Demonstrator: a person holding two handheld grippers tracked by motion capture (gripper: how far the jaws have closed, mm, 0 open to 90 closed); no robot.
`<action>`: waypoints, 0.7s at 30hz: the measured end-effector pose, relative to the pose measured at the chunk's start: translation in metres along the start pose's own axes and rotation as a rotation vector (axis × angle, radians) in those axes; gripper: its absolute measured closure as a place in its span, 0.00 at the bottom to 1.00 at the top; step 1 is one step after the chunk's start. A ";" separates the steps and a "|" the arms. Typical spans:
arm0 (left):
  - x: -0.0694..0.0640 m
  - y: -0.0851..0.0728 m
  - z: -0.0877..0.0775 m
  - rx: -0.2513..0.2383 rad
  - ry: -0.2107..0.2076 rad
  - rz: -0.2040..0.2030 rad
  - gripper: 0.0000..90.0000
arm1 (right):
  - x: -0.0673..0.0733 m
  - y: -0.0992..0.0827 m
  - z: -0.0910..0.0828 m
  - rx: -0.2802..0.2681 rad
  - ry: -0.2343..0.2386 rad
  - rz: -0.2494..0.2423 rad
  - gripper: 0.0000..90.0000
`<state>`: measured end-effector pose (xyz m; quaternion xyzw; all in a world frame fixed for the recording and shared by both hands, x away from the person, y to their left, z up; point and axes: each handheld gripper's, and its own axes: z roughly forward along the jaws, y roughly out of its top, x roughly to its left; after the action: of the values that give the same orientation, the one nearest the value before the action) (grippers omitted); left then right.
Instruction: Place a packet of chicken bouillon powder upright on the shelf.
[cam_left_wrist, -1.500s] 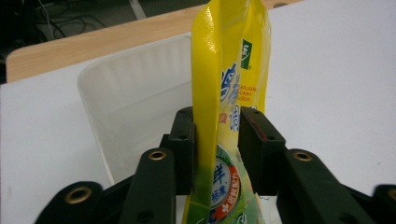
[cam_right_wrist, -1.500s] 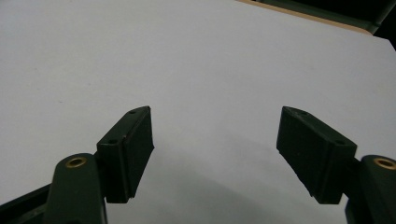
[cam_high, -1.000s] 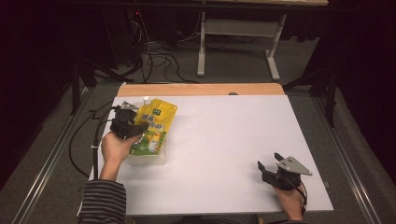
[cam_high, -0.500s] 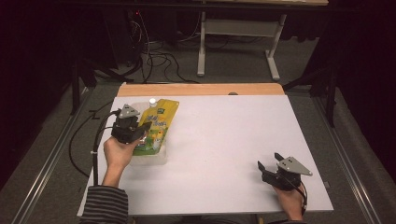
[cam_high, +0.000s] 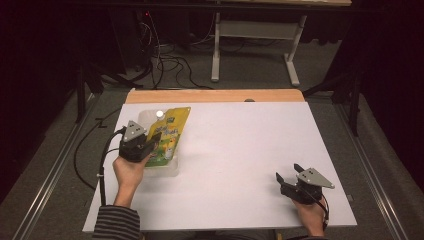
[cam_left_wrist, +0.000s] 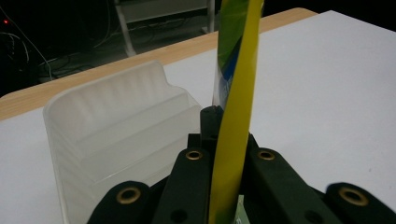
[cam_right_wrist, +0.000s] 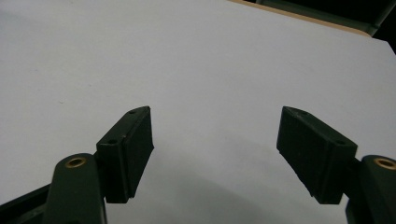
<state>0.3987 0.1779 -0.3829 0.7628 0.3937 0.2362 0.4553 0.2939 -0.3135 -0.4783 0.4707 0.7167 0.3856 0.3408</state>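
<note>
Left gripper (cam_high: 150, 145) nearer, pouch (cam_left_wrist: 236, 126) between fingers (clamped)

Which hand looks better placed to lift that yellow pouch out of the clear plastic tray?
Left. Its tongs are shut on the flat yellow plastic pouch over the clear plastic tray. The right tongs stand open above bare white table, far off.

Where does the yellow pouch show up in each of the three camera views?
High view: the yellow pouch lies left of centre over the clear plastic tray, with the left gripper at its near edge.
Left gripper view: it stands edge-on at centre, pinched between the black jaws.
Right gripper view: not in it.
Shared landmark: the clear plastic tray, at the left in the left gripper view.
</note>
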 end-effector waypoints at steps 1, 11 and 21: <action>0.000 -0.001 -0.001 -0.002 -0.005 -0.002 0.99 | 0.000 0.000 0.000 -0.001 0.000 0.000 0.30; -0.005 -0.001 -0.005 0.021 -0.004 0.004 0.99 | 0.000 0.000 0.000 0.003 0.002 -0.001 0.30; -0.009 -0.004 0.000 -0.069 0.013 -0.007 1.00 | 0.000 0.000 0.000 0.001 0.001 -0.001 0.30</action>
<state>0.3919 0.1715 -0.3866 0.7437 0.3909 0.2530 0.4797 0.2938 -0.3134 -0.4782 0.4704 0.7173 0.3851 0.3405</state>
